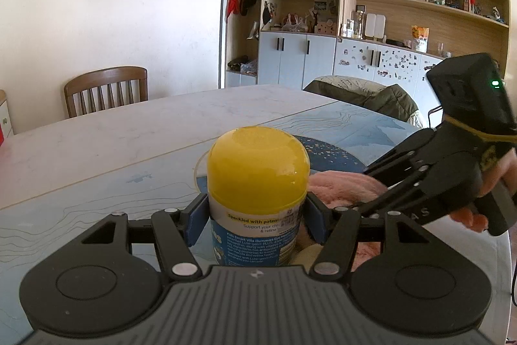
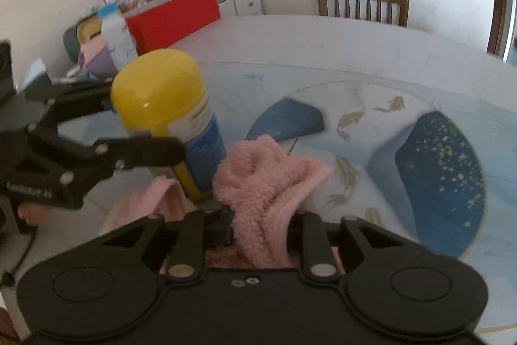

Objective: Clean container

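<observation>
Container (image 1: pixel 258 183), yellow-capped, blue label, upright over the counter (image 1: pixel 113 144); left tool (image 1: pixel 255 215) clamped on its body; right tool (image 2: pixel 258 225) clamped on a pink cloth (image 2: pixel 268 183), at its 3 o'clock; wooden chair (image 1: pixel 106 89) at 11 o'clock beyond; shelving (image 1: pixel 420 5) at 1 o'clock.

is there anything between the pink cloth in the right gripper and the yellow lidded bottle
Nothing visible. The fluffy pink cloth in the right gripper sits right beside the yellow-capped, blue-labelled bottle, which the left gripper clamps below its cap.
</observation>
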